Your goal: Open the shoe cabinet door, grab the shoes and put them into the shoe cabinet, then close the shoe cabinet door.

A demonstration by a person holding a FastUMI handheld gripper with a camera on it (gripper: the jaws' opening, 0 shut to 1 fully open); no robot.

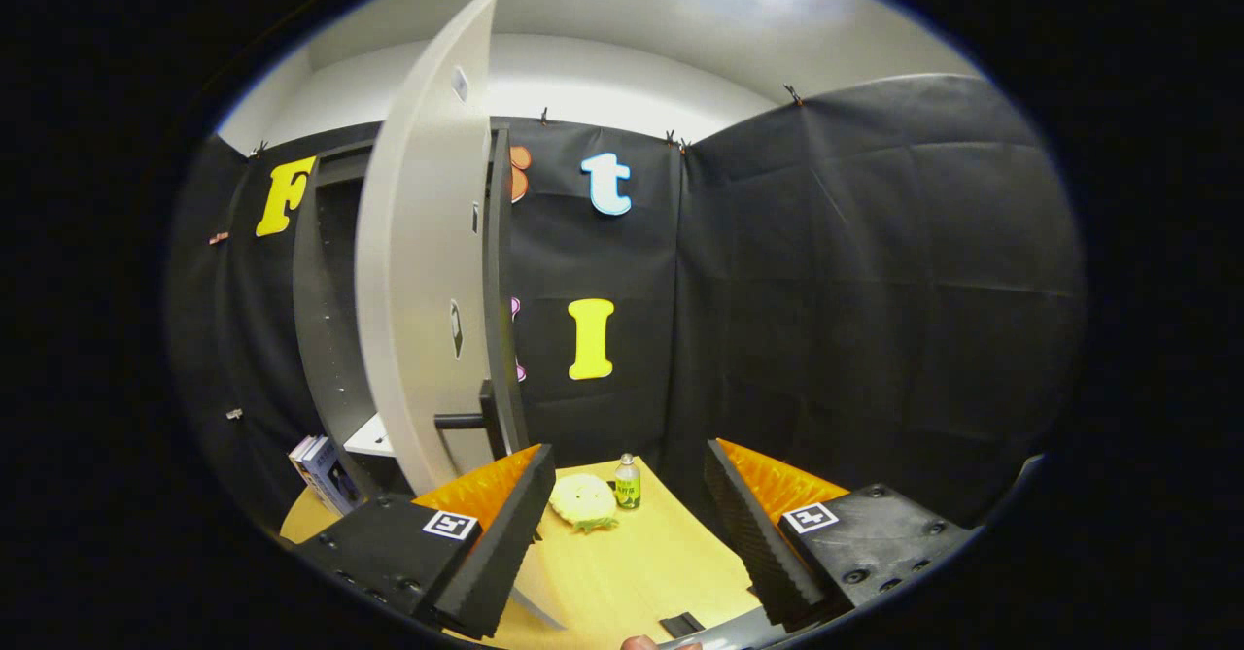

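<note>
A: Gripper view first, biggest thing: what stands out?

B: The shoe cabinet [326, 339], a tall dark carcass against the black cloth wall, left of and beyond the fingers. Its pale door [418, 281] is swung open toward the camera, edge-on, with a dark bar handle [476, 420] low on it. A light shelf [374, 436] shows inside near the bottom.

A: And under all that?

B: A light wooden counter [641, 553] runs forward between the fingers and out to the wall.

A: State of the hand-held gripper [627, 519]?

B: Spread wide, nothing between the fingers. The left finger [505, 533] sits close in front of the door's lower edge; I cannot tell whether they touch. The right finger [758, 533] is well apart from it.

A: Where are the shoes?

B: What looks like a pale yellow slipper [583, 501], with a bit of green at its near edge, lies on the counter just ahead of the fingers, between them, nearer the left one. I can't tell if it is one shoe or a pair.

A: Smaller things?

B: A small bottle [628, 481] with a green label stands upright just beside the slipper, on its right. Some books [324, 473] lean at the cabinet's foot on the left. A small dark flat object [680, 624] lies on the counter near the camera, and a fingertip [641, 642] shows beside it.
</note>
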